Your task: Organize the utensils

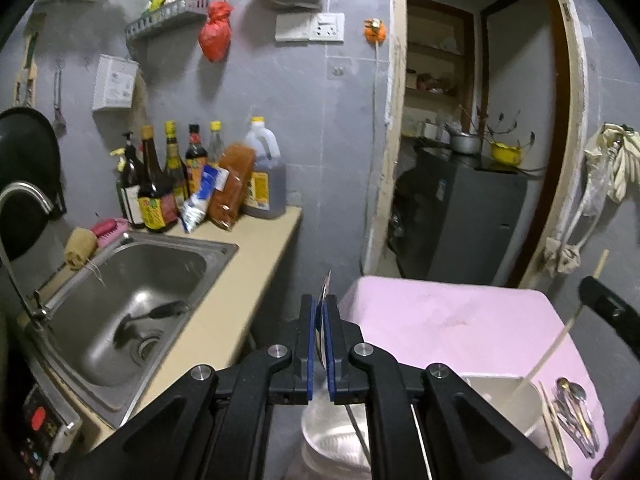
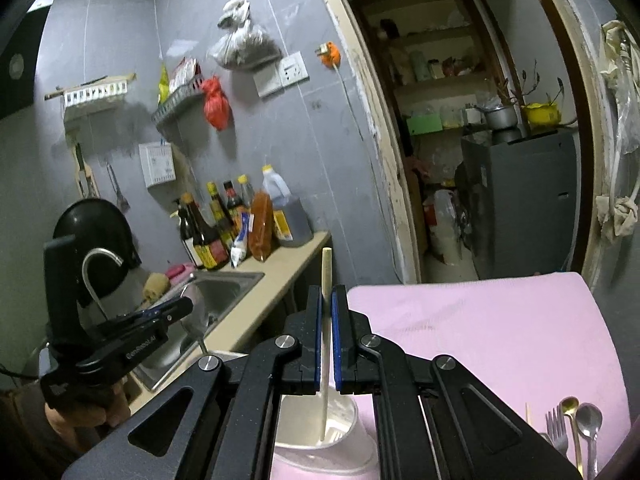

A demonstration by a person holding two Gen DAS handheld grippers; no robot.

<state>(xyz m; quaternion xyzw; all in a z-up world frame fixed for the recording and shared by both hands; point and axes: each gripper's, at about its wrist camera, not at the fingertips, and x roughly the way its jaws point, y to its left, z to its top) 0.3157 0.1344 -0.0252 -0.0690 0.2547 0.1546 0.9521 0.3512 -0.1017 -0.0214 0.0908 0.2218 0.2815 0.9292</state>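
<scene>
My left gripper [image 1: 319, 300] is shut on a thin metal utensil [image 1: 325, 292], seen edge-on, apparently a spoon held by its bowl, with the handle hanging down. From the right wrist view, that left gripper [image 2: 186, 305] is at the left, over the sink edge. My right gripper [image 2: 327, 292] is shut on a pale wooden chopstick [image 2: 327, 268], which stands nearly upright with its lower end inside a white cup [image 2: 344, 412]. The left wrist view shows the same chopstick [image 1: 560, 340] slanting into the cup [image 1: 500, 392]. Forks and spoons [image 2: 572, 428] lie on the pink cloth.
A pink cloth covers the table [image 1: 460, 320]. To the left, a steel sink [image 1: 132, 280] with a dark utensil in it is set in the beige counter. Sauce bottles [image 1: 192, 184] line the wall, and a curved faucet [image 1: 24, 200] stands nearer. An open doorway [image 1: 480, 140] lies behind.
</scene>
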